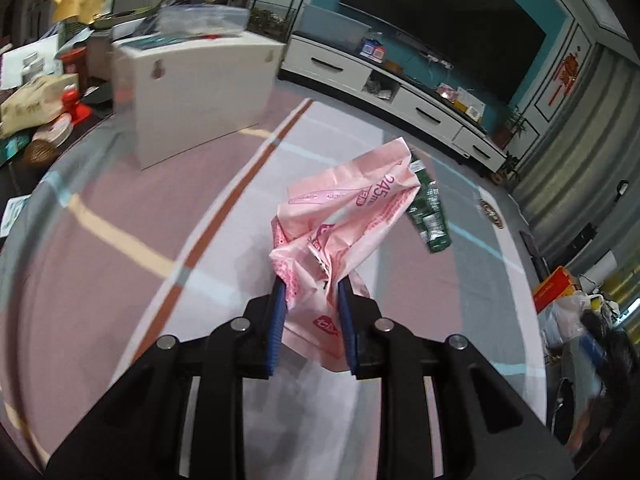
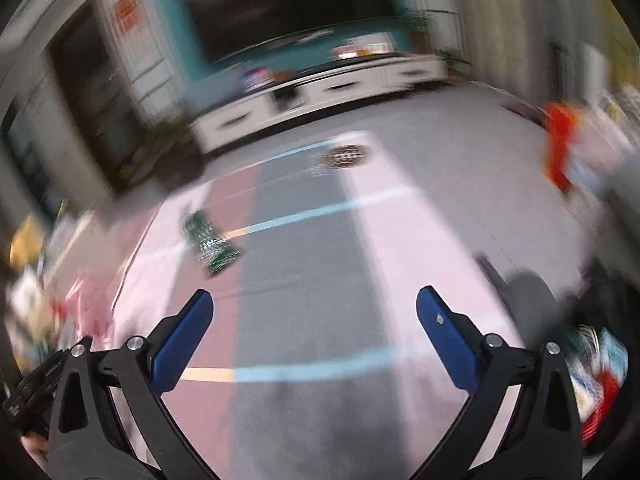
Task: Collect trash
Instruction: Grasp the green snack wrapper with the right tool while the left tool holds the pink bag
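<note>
A crumpled pink plastic wrapper (image 1: 344, 220) with red print hangs above the striped carpet, pinched between the blue pads of my left gripper (image 1: 312, 286), which is shut on it. Behind it a green printed wrapper (image 1: 430, 216) lies flat on the carpet. That green wrapper (image 2: 210, 242) also shows in the blurred right wrist view, ahead and to the left of my right gripper (image 2: 314, 302). The right gripper stands open with nothing between its fingers. A round dark lid-like piece (image 2: 346, 156) lies farther off on the carpet; the same round piece (image 1: 490, 212) shows at the right in the left wrist view.
A white box-shaped cabinet (image 1: 200, 96) stands on the carpet at the left, with clutter heaped behind it. A long white TV stand (image 1: 400, 84) runs along the teal wall. Bags and boxes (image 1: 568, 304) crowd the right edge. An orange-red object (image 2: 560, 144) stands at the far right.
</note>
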Tool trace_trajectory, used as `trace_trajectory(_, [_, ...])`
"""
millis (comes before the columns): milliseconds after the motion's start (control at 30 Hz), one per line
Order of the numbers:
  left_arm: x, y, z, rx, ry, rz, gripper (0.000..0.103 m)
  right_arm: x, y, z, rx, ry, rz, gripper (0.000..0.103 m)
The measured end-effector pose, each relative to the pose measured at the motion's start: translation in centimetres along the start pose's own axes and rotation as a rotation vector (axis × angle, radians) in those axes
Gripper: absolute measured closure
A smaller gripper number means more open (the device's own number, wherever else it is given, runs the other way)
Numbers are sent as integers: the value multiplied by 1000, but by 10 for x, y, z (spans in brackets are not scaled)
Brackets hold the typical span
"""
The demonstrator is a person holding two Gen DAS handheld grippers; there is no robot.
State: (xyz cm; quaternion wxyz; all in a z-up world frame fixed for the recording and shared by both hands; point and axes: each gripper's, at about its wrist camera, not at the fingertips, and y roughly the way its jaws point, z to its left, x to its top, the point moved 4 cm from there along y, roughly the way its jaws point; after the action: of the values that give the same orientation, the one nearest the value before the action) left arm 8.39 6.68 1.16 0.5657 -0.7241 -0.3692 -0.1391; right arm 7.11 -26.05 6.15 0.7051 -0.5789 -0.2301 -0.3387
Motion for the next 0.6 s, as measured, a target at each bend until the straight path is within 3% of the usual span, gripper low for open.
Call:
trace_trajectory(67, [4, -1, 6, -4, -27, 7, 77, 11, 28, 41, 10, -108, 21, 4])
trace_trajectory(133, [8, -6, 7, -34, -38, 5, 77, 22, 64, 76, 29, -167, 56, 12])
trace_trajectory(233, [11, -17, 7, -19, -13, -27, 77, 38, 110, 111, 70, -217, 112, 17])
trace_trajectory(333, [15, -22, 10, -20, -16, -43, 77, 48, 152, 138, 100, -266, 179, 17])
trace_trajectory(533, [19, -29, 15, -38, -43, -53, 76, 38, 198, 165, 26, -373, 227, 17])
trace_trajectory(600, [18, -33, 15, -45, -45, -57, 76, 36, 201, 163, 12, -361, 223, 23])
